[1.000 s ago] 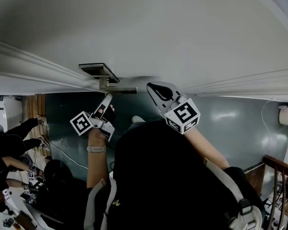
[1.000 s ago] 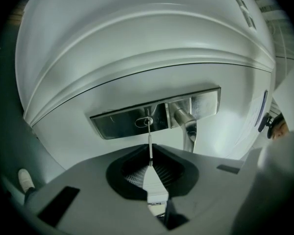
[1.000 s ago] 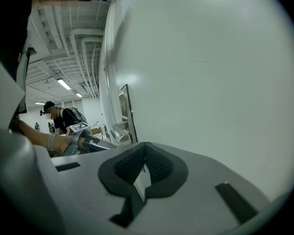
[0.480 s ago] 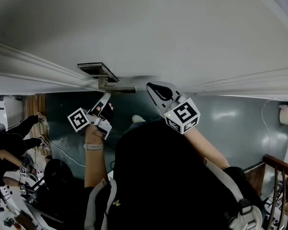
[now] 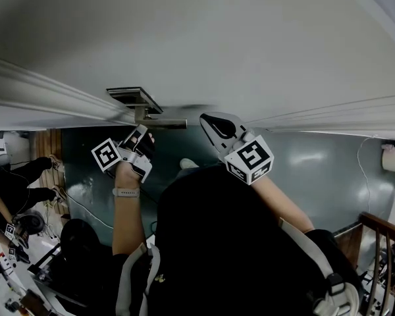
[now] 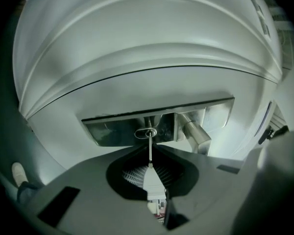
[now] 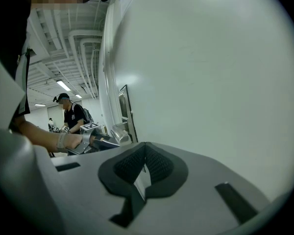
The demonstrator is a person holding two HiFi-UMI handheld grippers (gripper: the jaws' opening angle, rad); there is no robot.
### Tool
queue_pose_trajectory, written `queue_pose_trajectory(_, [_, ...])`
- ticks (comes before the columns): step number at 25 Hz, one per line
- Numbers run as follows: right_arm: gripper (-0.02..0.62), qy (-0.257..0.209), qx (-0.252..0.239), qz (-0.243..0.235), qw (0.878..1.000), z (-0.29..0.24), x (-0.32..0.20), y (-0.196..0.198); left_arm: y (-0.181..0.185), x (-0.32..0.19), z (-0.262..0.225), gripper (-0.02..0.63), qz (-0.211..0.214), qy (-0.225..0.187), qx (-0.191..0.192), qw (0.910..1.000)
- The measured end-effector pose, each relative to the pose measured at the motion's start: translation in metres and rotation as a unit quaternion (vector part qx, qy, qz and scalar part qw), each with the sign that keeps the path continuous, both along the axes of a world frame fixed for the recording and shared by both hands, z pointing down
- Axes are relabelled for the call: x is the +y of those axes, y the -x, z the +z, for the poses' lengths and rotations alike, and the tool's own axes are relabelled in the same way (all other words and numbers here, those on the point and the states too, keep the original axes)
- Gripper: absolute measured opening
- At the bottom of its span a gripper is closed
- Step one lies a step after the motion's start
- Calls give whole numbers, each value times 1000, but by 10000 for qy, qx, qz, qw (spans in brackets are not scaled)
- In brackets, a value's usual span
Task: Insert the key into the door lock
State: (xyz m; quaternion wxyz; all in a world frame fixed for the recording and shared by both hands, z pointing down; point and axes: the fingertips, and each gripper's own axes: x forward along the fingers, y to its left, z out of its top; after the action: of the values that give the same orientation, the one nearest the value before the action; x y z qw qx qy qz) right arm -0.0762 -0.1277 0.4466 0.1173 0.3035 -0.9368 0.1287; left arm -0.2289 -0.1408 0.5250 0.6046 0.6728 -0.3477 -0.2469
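Your left claw [image 6: 150, 169] pinches the thin, stiff, likely slippery key [image 6: 150, 151] at the lock [image 6: 145, 132]; grip its head firmly. Your right claw [image 7: 143, 169] is closed, empty.

- The left gripper [image 5: 143, 134] is reaching up and forward, its jaws closing together on a thin key [image 6: 150, 150] that is sticking straight out past the pad tips
- The left forearm [image 5: 124, 226] is rising nearly straight and bare, a pale band [image 5: 126, 191] circling the wrist, the left marker cube [image 5: 107, 155] sitting just above it
- The right gripper [image 5: 209, 120] is pointing up and to the left near the other, its jaws pressing tip to tip with nothing between them
- The right forearm [image 5: 283, 203] is angling up from the lower right, the right marker cube [image 5: 250, 158] riding at its end
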Motion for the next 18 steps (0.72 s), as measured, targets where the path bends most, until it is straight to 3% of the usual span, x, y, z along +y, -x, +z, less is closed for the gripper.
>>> queue_pose_trajectory(8, [14, 29, 0, -101, 9999, 2, 3, 1, 1, 0, 1, 28, -82, -134, -93, 9998])
queue_pose_trajectory(18, [14, 31, 28, -955, 9954, -4, 22, 10, 0, 24, 1, 31, -962, -38, 45, 9953])
